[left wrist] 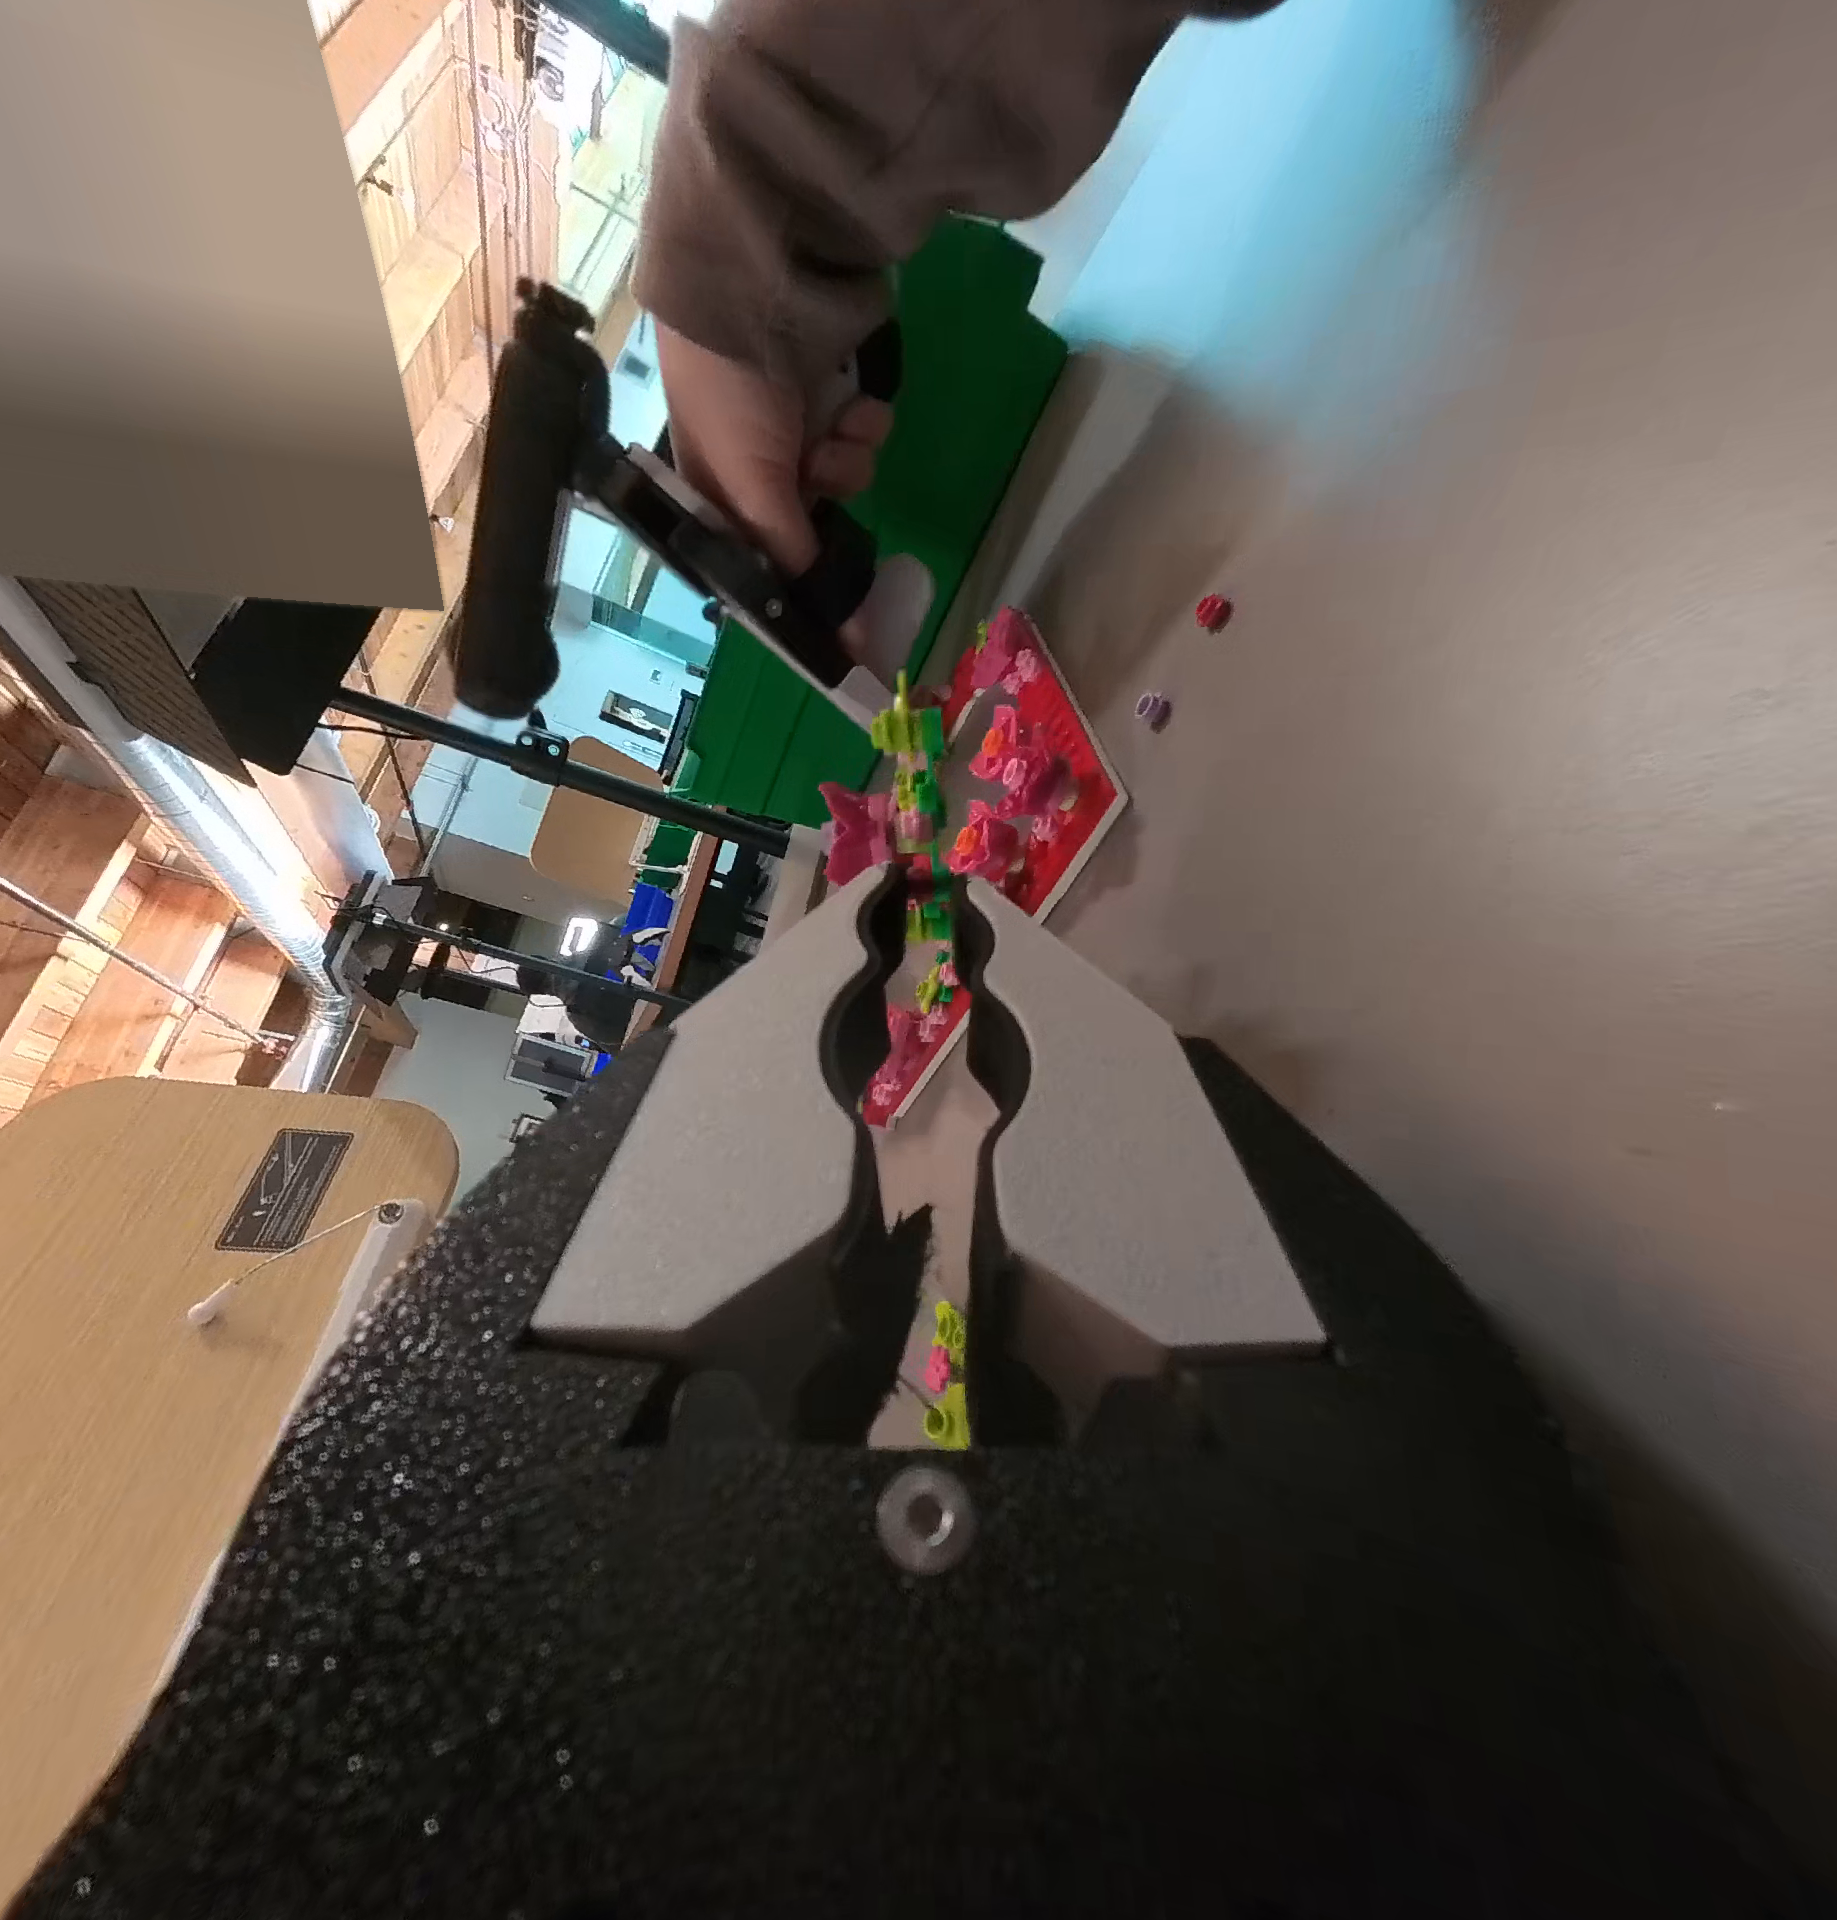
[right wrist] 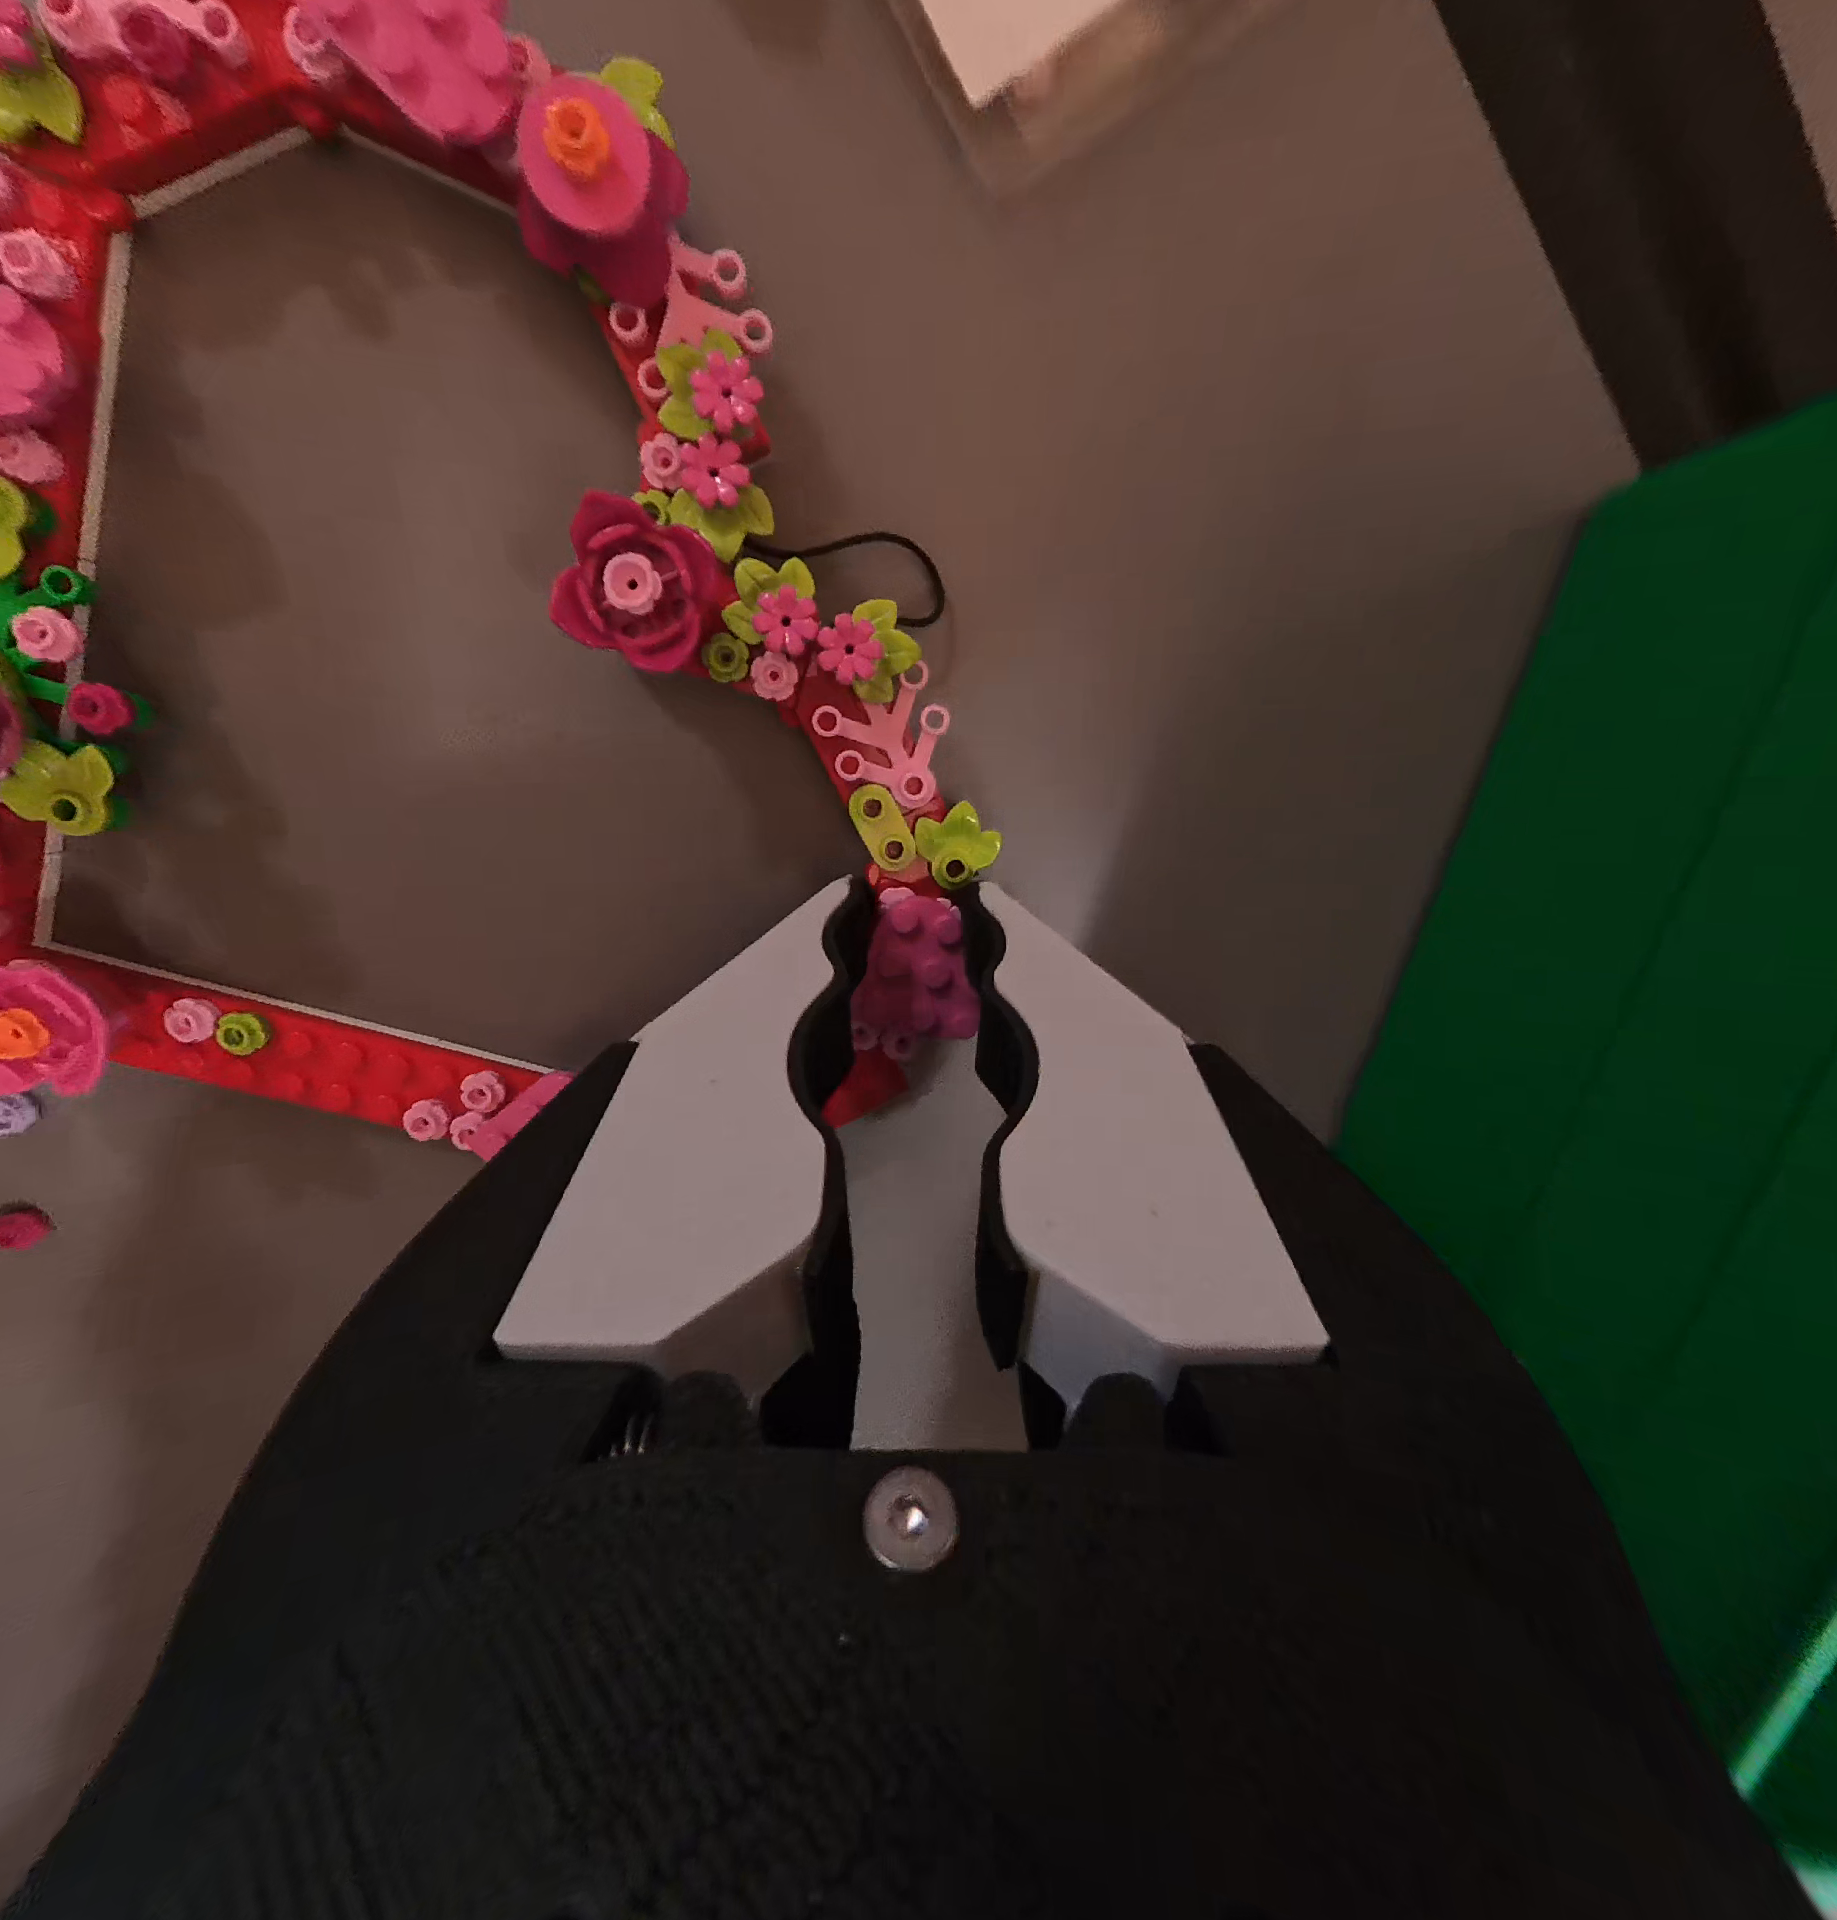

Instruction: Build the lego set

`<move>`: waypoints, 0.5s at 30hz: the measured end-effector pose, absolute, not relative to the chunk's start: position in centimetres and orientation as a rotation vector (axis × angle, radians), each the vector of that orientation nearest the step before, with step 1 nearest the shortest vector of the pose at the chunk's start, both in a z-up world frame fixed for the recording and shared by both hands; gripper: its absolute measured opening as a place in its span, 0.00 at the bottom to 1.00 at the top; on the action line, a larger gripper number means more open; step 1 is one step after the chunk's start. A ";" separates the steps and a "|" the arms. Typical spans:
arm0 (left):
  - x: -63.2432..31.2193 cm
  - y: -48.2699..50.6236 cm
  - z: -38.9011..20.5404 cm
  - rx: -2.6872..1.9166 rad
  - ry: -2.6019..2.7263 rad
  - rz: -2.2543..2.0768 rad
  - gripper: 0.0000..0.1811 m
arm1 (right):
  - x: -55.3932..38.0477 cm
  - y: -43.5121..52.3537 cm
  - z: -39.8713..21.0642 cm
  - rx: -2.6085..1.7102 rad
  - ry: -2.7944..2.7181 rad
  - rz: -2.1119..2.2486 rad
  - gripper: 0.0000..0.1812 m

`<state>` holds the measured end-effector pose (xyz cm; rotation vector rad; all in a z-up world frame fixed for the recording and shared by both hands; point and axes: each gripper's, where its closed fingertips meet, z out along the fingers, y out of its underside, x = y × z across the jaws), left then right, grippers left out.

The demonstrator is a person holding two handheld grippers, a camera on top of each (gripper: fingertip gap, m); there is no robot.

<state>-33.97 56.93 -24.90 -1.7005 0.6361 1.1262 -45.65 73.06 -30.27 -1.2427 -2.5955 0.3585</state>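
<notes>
Red lego frame (right wrist: 342,1060) studded with pink flowers and lime leaves lies flat on the grey table (right wrist: 1205,520). Right gripper (right wrist: 914,899) is narrowed onto a magenta studded piece (right wrist: 919,977) at the frame's lower tip. Left gripper (left wrist: 929,883) hovers near the frame, fingers slightly apart, holding nothing. Loose red stud (left wrist: 1213,611) and lilac stud (left wrist: 1153,708) sit apart on the table. Green mat (right wrist: 1641,1039) beside.

Workshop/lab loft: exposed duct (left wrist: 270,894), timber ceiling (left wrist: 93,831), tripod rigs (left wrist: 394,935).
</notes>
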 end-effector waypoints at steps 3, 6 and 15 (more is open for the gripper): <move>-33.8 56.9 -24.7 -1.680 0.645 1.137 0.03 | -44.1 73.9 -30.3 -1.382 -2.500 0.385 0.09; -33.4 56.9 -24.4 -1.654 0.665 1.158 0.03 | -42.1 74.7 -30.3 -1.527 -2.393 0.405 0.09; -30.5 57.3 -24.0 -1.515 0.876 1.296 0.03 | -35.2 75.8 -29.9 -1.782 -2.121 0.379 0.19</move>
